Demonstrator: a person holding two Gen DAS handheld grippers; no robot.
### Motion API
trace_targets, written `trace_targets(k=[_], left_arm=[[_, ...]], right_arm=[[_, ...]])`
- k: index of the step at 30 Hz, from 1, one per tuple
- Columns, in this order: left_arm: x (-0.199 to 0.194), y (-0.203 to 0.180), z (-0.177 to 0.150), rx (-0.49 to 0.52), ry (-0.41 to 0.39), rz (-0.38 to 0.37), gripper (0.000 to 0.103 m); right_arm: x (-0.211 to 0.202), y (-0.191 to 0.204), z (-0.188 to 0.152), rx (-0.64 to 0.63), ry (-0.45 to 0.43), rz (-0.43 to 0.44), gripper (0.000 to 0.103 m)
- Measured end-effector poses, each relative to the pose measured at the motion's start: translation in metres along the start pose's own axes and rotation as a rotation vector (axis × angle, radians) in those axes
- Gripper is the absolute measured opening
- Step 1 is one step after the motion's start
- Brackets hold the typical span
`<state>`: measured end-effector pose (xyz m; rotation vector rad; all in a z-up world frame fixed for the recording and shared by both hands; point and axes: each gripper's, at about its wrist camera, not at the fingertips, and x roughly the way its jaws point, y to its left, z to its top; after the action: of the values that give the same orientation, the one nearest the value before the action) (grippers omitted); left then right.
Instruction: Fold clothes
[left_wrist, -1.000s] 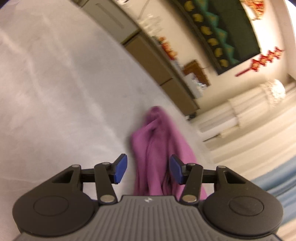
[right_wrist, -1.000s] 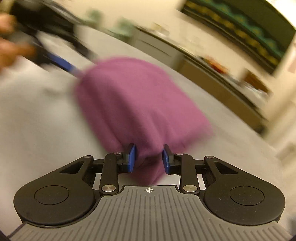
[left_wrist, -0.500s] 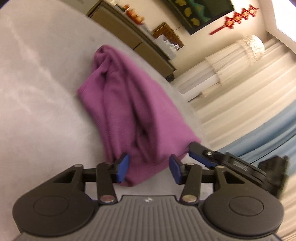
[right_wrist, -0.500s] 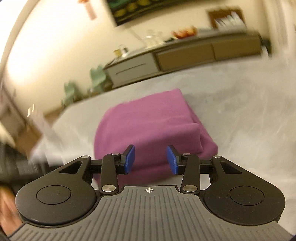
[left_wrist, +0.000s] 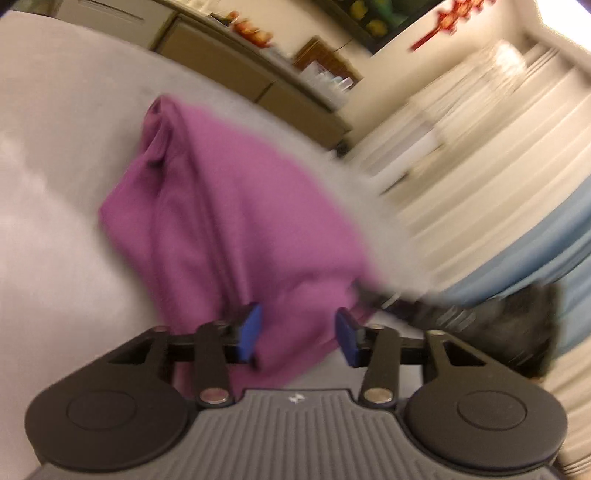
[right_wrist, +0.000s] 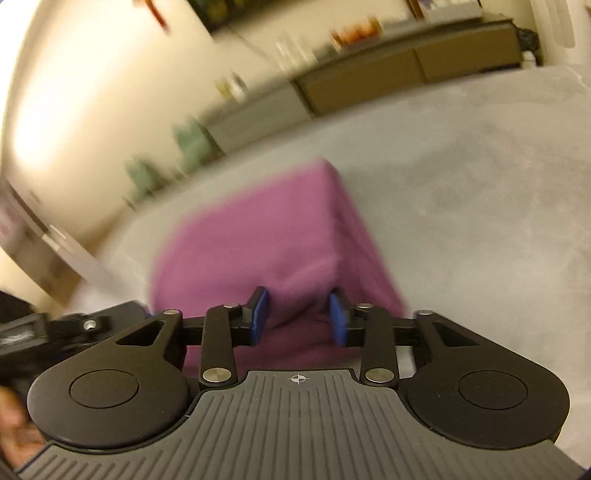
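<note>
Left gripper (left_wrist: 298, 334): jaws closing, part open, purple garment (left_wrist: 236, 221) between the pads but not yet clamped. Right gripper (right_wrist: 299, 317): likewise closing around the garment's near fold, no firm pinch visible. The garment lies bunched on the grey table (right_wrist: 480, 192). Seat both pads fully over the near edge before lifting.
</note>
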<state>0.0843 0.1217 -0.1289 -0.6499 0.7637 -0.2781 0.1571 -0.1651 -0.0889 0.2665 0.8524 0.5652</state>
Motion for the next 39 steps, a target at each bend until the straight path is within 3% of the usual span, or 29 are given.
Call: trace_targets(k=[5, 7, 9, 14, 17, 22, 25, 27, 29, 32, 34, 35, 37, 39], left_arm=[[-0.010, -0.007, -0.007, 0.013, -0.008, 0.040, 0.036], [-0.011, -0.008, -0.011, 0.013, 0.000, 0.076, 0.042], [-0.012, -0.006, -0.014, 0.015, -0.010, 0.072, 0.042], [0.002, 0.001, 0.001, 0.010, 0.013, 0.036, 0.039], [0.033, 0.003, 0.026, -0.001, 0.044, -0.034, 0.039], [0.076, -0.020, 0.047, 0.035, 0.076, -0.037, 0.039], [0.060, -0.028, 0.036, 0.123, 0.104, -0.020, 0.038], [0.041, -0.034, 0.045, 0.135, 0.058, 0.023, 0.038], [0.023, -0.040, 0.055, 0.147, 0.010, 0.064, 0.043], [0.020, -0.054, 0.087, 0.123, -0.097, 0.027, 0.050], [0.043, -0.061, 0.099, 0.136, -0.075, 0.058, 0.051], [0.058, -0.056, 0.097, 0.122, -0.034, 0.109, 0.050], [0.084, -0.041, 0.090, 0.092, 0.040, 0.198, 0.051], [0.084, -0.024, 0.077, 0.069, 0.005, 0.164, 0.049]], right_arm=[[-0.003, -0.010, 0.001, 0.032, -0.021, 0.022, 0.036], [-0.006, -0.017, 0.006, 0.063, -0.038, 0.041, 0.040], [-0.011, -0.017, 0.009, 0.061, -0.067, 0.022, 0.050], [-0.006, -0.015, 0.001, 0.043, -0.030, -0.036, 0.047], [-0.015, -0.016, -0.003, 0.037, -0.066, -0.119, 0.047], [-0.028, -0.034, 0.009, 0.047, -0.137, -0.254, 0.052], [-0.039, -0.046, 0.025, 0.043, -0.152, -0.306, 0.052], [-0.059, -0.047, 0.038, 0.007, -0.214, -0.360, 0.049], [-0.073, -0.043, 0.047, -0.025, -0.255, -0.339, 0.047], [-0.066, -0.036, 0.050, -0.078, -0.241, -0.195, 0.045], [-0.049, -0.029, 0.045, -0.135, -0.198, -0.119, 0.041], [-0.039, -0.028, 0.042, -0.164, -0.165, -0.103, 0.041], [-0.022, -0.036, 0.038, -0.171, -0.112, -0.122, 0.036], [-0.014, -0.053, 0.037, -0.121, -0.089, -0.139, 0.042]])
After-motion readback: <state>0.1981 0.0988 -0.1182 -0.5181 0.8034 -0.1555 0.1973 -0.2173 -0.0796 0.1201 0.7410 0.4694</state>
